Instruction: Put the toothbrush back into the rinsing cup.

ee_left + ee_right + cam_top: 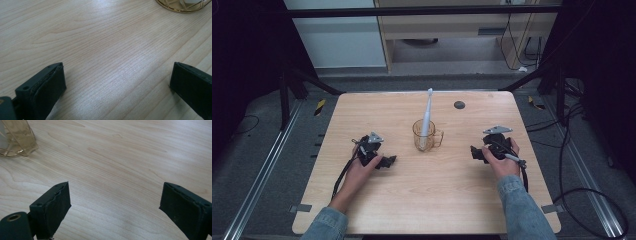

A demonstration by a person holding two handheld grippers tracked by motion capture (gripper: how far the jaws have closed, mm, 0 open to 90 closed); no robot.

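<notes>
Desk (427, 200): light wood, bare around both hands.
Left hand-held gripper (388, 161): rested on desk left of cup, jaws spread wide, nothing between them.
Right hand-held gripper (474, 152): rested on desk right of cup, jaws spread wide, empty.
Amber transparent cup (426, 135): upright at desk centre, between grippers, apart from both.
Toothbrush (427, 116): stood in cup, leaning toward far edge.

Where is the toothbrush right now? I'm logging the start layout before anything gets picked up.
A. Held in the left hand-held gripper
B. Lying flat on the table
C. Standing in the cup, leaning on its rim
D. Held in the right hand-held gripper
C: the toothbrush stands in the amber cup, head up, between two open hand-held grippers.
</notes>
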